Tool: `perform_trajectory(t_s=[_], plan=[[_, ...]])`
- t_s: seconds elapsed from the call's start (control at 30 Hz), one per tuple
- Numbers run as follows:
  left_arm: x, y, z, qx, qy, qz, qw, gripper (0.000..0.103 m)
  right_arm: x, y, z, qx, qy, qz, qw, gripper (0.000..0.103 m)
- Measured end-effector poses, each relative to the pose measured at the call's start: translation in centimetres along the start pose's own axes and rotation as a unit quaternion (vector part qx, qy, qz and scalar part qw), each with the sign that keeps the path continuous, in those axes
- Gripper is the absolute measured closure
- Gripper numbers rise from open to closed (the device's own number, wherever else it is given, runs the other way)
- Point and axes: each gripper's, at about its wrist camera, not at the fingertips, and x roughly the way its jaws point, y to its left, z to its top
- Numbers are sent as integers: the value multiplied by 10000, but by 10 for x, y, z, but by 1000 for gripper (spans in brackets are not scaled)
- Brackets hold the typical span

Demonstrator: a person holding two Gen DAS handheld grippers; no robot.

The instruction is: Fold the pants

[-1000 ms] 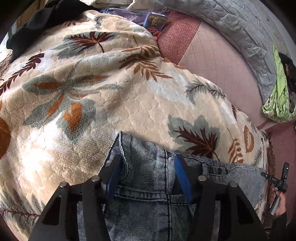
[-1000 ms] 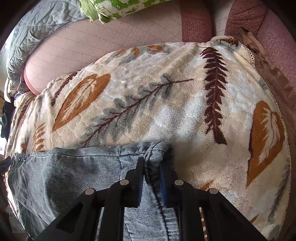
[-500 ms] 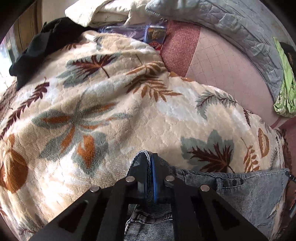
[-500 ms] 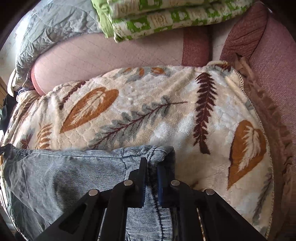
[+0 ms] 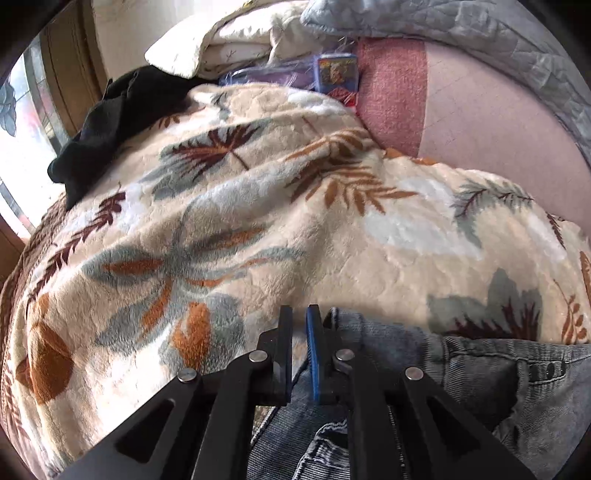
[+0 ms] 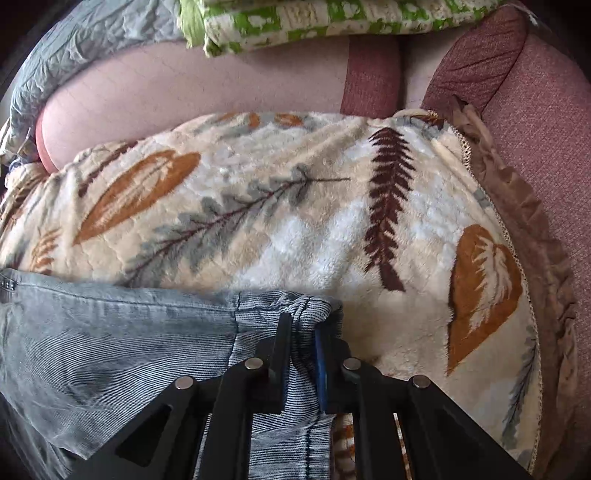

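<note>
Blue-grey denim pants (image 5: 480, 369) lie across a cream blanket with a leaf print (image 5: 258, 221), along its near edge. My left gripper (image 5: 299, 314) is nearly shut at the pants' left end. Its jaws are opening slightly: blanket shows between the tips, and denim sits between the pads lower down. In the right wrist view the pants (image 6: 110, 332) stretch off to the left. My right gripper (image 6: 303, 325) pinches a bunched fold at their right end, and its jaws are easing open with the cloth still between them.
A black garment (image 5: 122, 122) lies at the blanket's far left by a window. Cream bedding (image 5: 221, 48), a colourful box (image 5: 338, 72) and a grey quilt (image 5: 480, 37) line the pink sofa back (image 5: 480, 110). Green patterned cloth (image 6: 332, 22) and a sofa armrest (image 6: 517, 92) are at the right.
My left gripper went from wide open over the waistband to nearly shut on the pants' end and shifted left. The right kept its pinch while its view tilted up.
</note>
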Motion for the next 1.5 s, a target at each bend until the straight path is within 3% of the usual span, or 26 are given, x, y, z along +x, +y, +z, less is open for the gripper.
perform_trajectory(t_s=[0.07, 0.1, 0.13, 0.2, 0.27, 0.3, 0.37, 0.53, 0.63, 0.67, 0.77, 0.83, 1.03, 1.13, 1.23, 1.27, 1.33, 1.37, 1.43, 1.5], plan=[[-6, 8, -3, -122, -53, -119, 9998, 92, -3, 1, -2, -37, -76, -72, 9999, 86], [-11, 13, -2, -123, -92, -92, 9998, 77, -9, -3, -2, 84, -137, 13, 9999, 81], [-19, 17, -1, -142, -132, -97, 9998, 69, -17, -9, -2, 260, -186, 130, 9994, 76], [-44, 28, -3, -213, -365, -367, 9984, 60, -40, -21, -8, 637, -333, 250, 9971, 50], [-72, 37, -10, -109, -463, -524, 9975, 54, -63, -27, -19, 723, -482, 439, 9953, 45], [-84, 42, -18, -116, -514, -601, 9968, 43, -71, -30, -28, 725, -462, 506, 9950, 45], [-103, 51, -39, -100, -550, -733, 9957, 34, -76, -36, -49, 823, -238, 682, 9940, 44], [-102, 64, -100, -196, -24, -775, 9968, 34, -35, -41, -92, 1084, 665, 913, 9877, 44], [-96, 63, -120, -188, 141, -694, 9973, 34, -32, -45, -92, 1461, 531, 1137, 9813, 45], [-94, 63, -121, -245, 150, -729, 9969, 34, -31, -45, -90, 1530, 538, 1225, 9791, 47], [-89, 63, -119, -422, 208, -734, 9962, 34, -25, -37, -86, 1411, 770, 960, 9823, 73], [-85, 64, -116, -552, 289, -730, 9954, 34, -33, -34, -87, 1289, 797, 1011, 9833, 91], [-96, 58, -110, -500, 199, -788, 9954, 34, -79, -38, -96, 1003, 522, 937, 9892, 95], [-91, 51, -110, -381, 283, -750, 9961, 34, -79, -41, -102, 891, 635, 906, 9899, 95], [-75, 47, -110, -409, 604, -582, 9956, 32, -39, -29, -113, 599, 1170, 624, 9893, 84], [-77, 47, -110, -462, 585, -556, 9957, 32, -41, -28, -113, 634, 1011, 556, 9913, 81], [-88, 47, -109, -454, 548, -547, 9960, 32, -55, -29, -112, 829, 890, 515, 9912, 61], [-96, 46, -110, -397, 473, -593, 9963, 32, -63, -30, -112, 853, 797, 536, 9917, 43], [-117, 46, -112, -240, 242, -635, 9974, 32, -86, -29, -117, 799, 557, 381, 9945, 41], [-141, 46, -120, -139, 30, -755, 9970, 32, -111, -28, -127, 867, 365, 694, 9931, 41]])
